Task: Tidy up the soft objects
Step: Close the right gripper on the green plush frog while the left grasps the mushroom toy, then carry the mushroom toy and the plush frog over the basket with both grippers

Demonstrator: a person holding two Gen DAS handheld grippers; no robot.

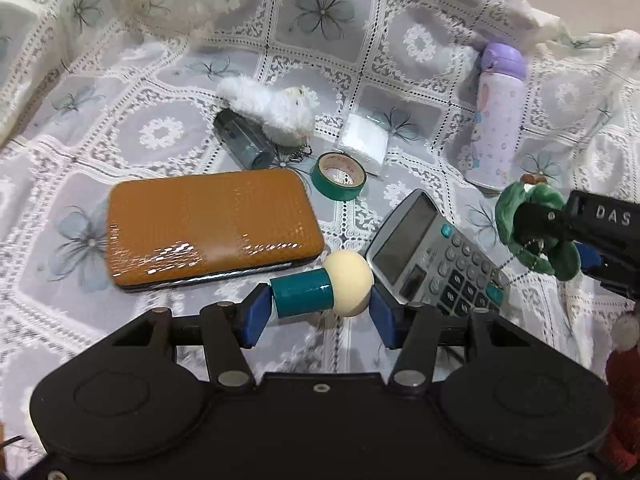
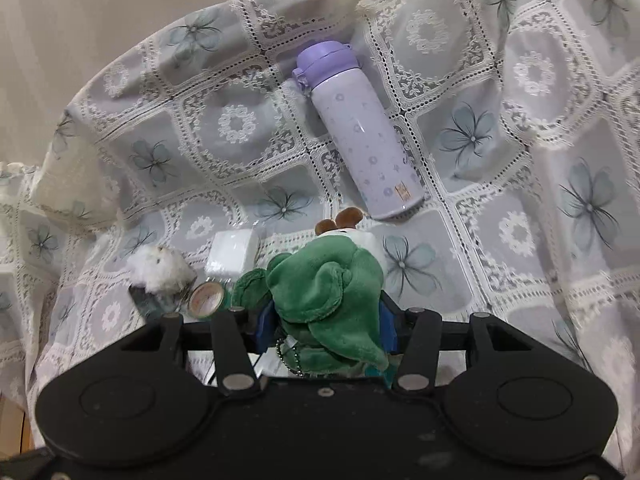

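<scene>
My left gripper (image 1: pixel 318 312) is shut on a mushroom-shaped soft toy (image 1: pixel 324 290) with a teal stem and cream cap, held crosswise just above the lace cloth. My right gripper (image 2: pixel 326 328) is shut on a green plush keychain toy (image 2: pixel 328 296) with a white head and brown ears; it also shows in the left wrist view (image 1: pixel 536 232), held by the right gripper (image 1: pixel 560 224) above the cloth. A white fluffy plush (image 1: pixel 272 110) lies on the cloth farther back, also seen in the right wrist view (image 2: pixel 160 270).
On the lace tablecloth (image 1: pixel 140 136) lie an orange case (image 1: pixel 212 228), a calculator (image 1: pixel 436 256), a green tape roll (image 1: pixel 338 176), a dark cylinder (image 1: pixel 242 142), a white packet (image 1: pixel 364 142) and a purple bottle (image 2: pixel 356 132). A red plush (image 1: pixel 624 392) sits at the right edge.
</scene>
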